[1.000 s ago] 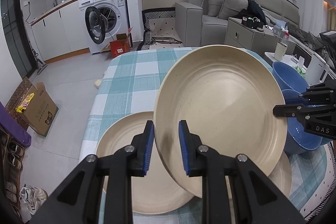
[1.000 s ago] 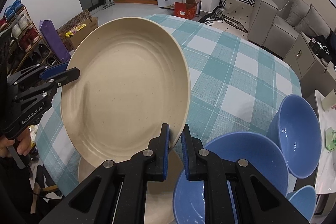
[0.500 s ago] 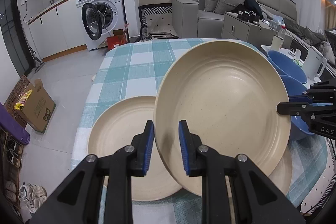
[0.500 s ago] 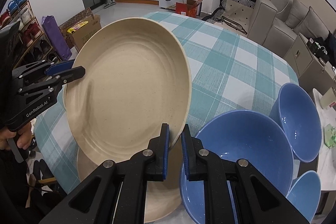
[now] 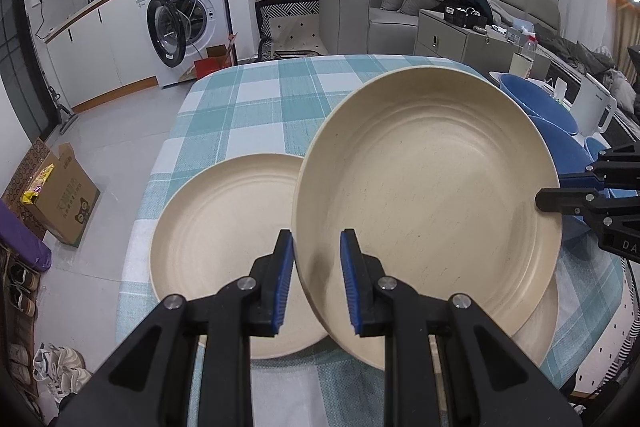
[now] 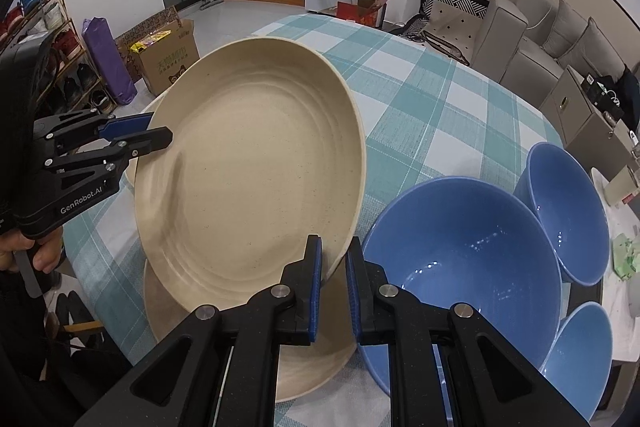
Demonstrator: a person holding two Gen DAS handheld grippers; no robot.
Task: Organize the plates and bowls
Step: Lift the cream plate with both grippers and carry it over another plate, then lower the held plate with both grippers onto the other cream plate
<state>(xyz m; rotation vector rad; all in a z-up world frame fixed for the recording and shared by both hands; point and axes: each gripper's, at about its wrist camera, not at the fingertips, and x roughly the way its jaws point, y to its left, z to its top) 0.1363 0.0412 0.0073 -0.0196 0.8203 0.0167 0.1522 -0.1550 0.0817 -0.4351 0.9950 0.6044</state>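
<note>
A beige plate (image 5: 432,195) hangs tilted above the checked table, held at opposite rims by both grippers. My left gripper (image 5: 317,279) is shut on its near rim; it shows from the side in the right wrist view (image 6: 156,135). My right gripper (image 6: 333,283) is shut on the opposite rim of the same plate (image 6: 248,183); it shows at the right in the left wrist view (image 5: 548,193). A second beige plate (image 5: 224,259) lies on the table at the left. A third beige plate (image 6: 304,367) lies under the held one. Three blue bowls (image 6: 472,275) stand at the right.
The table (image 5: 256,107) carries a teal and white checked cloth and ends close to my left. A cardboard box (image 5: 60,195) and shoes lie on the floor at the left. A washing machine (image 5: 184,19) and a grey sofa stand beyond the table.
The held plate has moved a little right and tilted flatter. More of the left plate on the table shows. Both grippers stay shut on it.
</note>
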